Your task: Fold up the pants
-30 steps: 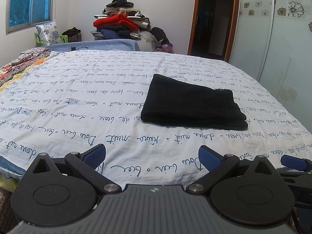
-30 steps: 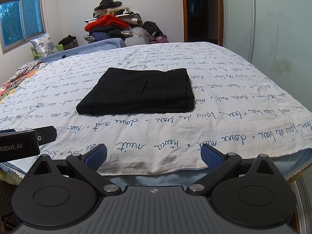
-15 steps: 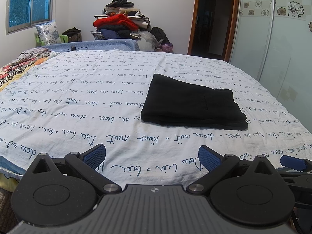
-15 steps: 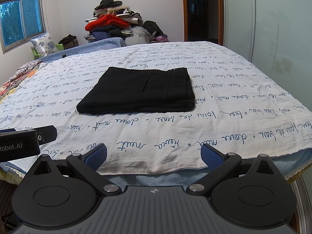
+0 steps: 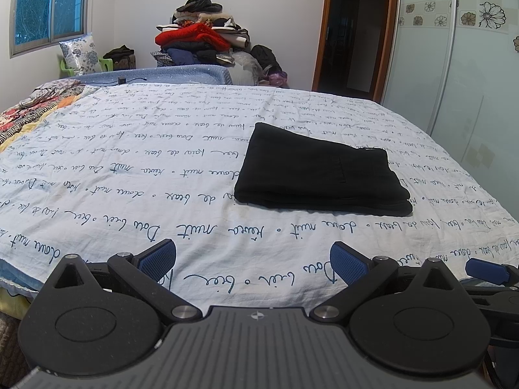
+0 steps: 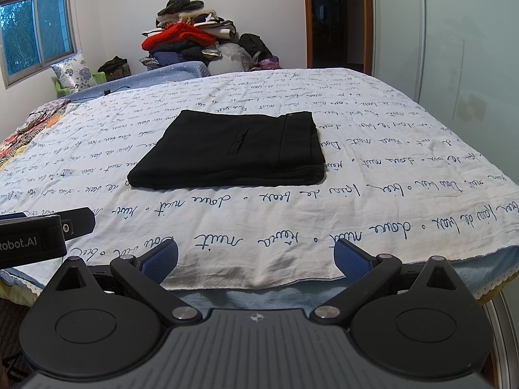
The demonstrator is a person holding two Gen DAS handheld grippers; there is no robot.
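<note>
Black pants beyond left gripper

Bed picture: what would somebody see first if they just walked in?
First the black pants, folded into a neat flat rectangle in the middle of the white sheet with blue handwriting. Next, the big heap of clothes with a bright red piece, piled up behind the far end of the bed. Up close, the left tool and right tool are both open and hold nothing.
</note>
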